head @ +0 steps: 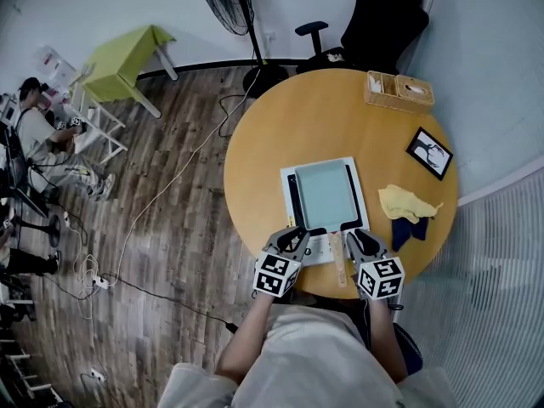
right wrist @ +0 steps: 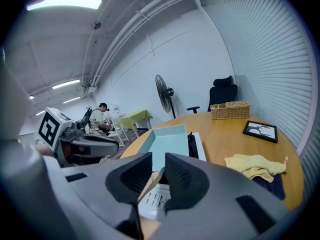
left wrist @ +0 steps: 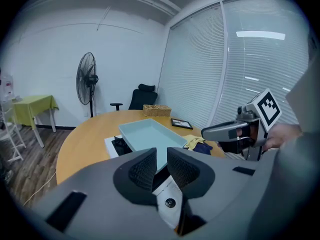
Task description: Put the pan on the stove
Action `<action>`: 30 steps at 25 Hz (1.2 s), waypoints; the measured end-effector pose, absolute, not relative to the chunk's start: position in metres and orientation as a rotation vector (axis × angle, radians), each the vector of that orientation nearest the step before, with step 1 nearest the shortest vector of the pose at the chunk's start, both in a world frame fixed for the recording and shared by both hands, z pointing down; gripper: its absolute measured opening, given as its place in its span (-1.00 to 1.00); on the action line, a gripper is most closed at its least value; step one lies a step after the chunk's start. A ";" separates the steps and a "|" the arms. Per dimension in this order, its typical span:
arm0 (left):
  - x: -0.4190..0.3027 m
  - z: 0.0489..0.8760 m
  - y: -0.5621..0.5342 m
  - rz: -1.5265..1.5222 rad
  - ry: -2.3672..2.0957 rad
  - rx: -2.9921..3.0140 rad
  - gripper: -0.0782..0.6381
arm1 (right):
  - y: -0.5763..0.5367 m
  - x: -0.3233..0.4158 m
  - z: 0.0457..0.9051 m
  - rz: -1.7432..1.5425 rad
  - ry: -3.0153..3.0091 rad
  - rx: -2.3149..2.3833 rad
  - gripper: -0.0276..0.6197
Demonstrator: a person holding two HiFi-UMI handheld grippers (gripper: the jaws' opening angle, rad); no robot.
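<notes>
Left claw [left wrist: 161, 160] and right claw [right wrist: 158, 165] slightly agape, empty; pan [head: 326, 195] partly hidden behind both.

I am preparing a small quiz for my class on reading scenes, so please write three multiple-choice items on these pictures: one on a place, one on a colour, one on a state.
1. Where on the table does the wicker basket stand?
A. At its near edge. B. At its far edge. C. In its middle.

2. Which colour has the larger cloth right of the pan?
A. Red. B. White. C. Yellow.

3. How is the pan?
A. Empty, on the stove. B. Upside down. C. Lidded.

Answers:
1 B, the basket sits at the rim nearest the office chair.
2 C, it is yellow and partly covers a dark blue cloth.
3 A, its bare bottom shows and it rests on the stove.
</notes>
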State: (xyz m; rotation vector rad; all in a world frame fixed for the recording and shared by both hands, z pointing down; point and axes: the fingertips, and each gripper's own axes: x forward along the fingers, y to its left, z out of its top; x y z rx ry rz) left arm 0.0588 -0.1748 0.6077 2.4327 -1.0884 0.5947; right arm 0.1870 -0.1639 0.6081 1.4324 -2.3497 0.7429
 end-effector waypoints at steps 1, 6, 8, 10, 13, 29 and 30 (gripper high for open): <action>0.060 0.607 -0.174 0.594 -1.080 2.439 -0.56 | -0.164 0.188 0.608 0.739 -2.347 1.437 -0.66; 0.067 0.607 -0.169 0.592 -1.027 2.459 -0.66 | -0.167 0.193 0.606 0.726 -2.339 1.458 -0.73; 0.069 0.607 -0.166 0.591 -1.013 2.461 -0.69 | -0.169 0.195 0.604 0.717 -2.338 1.471 -0.76; 0.070 0.606 -0.164 0.599 -1.005 2.465 -0.70 | -0.170 0.196 0.603 0.712 -2.336 1.484 -0.81; 0.071 0.606 -0.163 0.585 -0.988 2.461 -0.70 | -0.170 0.198 0.603 0.715 -2.328 1.490 -0.84; 0.067 0.606 -0.158 0.549 -0.975 2.452 -0.70 | -0.167 0.198 0.605 0.693 -2.303 1.478 -0.85; 0.067 0.606 -0.157 0.550 -0.973 2.454 -0.70 | -0.167 0.198 0.604 0.692 -2.302 1.478 -0.85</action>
